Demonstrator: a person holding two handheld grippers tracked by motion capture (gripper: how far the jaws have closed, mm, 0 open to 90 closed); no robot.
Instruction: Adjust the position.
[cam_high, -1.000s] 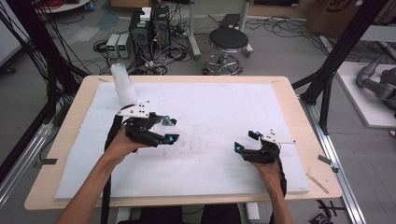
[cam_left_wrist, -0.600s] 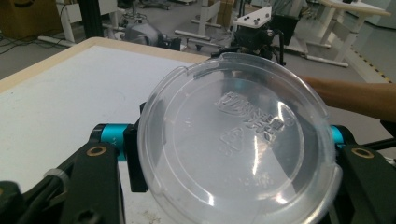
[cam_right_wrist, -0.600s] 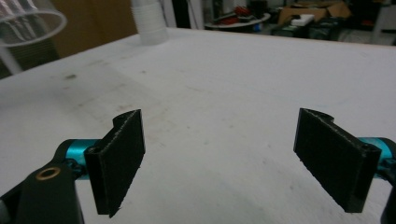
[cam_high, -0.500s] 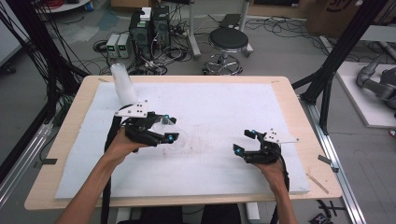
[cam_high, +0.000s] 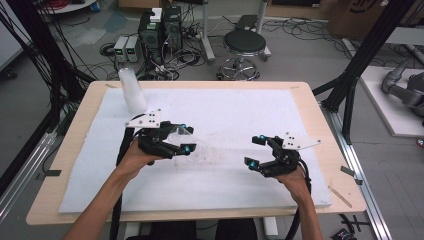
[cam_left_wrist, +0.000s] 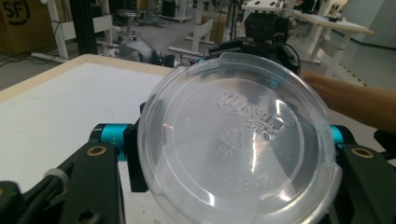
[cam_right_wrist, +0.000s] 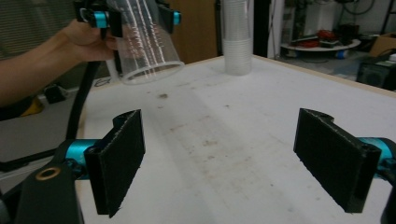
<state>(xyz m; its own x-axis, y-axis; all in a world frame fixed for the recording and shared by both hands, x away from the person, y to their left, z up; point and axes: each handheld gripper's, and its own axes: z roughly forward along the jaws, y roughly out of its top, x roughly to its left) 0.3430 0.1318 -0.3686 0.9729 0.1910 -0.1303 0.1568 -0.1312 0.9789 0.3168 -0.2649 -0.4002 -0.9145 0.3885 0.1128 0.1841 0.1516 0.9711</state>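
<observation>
White foam-covered table (cam_high: 225, 195): a clear plastic cup (cam_right_wrist: 144, 44) is held on its side in the left gripper (cam_high: 172, 140) near the left edge, mouth toward the wide-open, empty right gripper (cam_high: 262, 152).

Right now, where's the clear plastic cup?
The clear plastic cup is held off the white mat in the left hand-held gripper, left of centre, near the stack of cups.
</observation>
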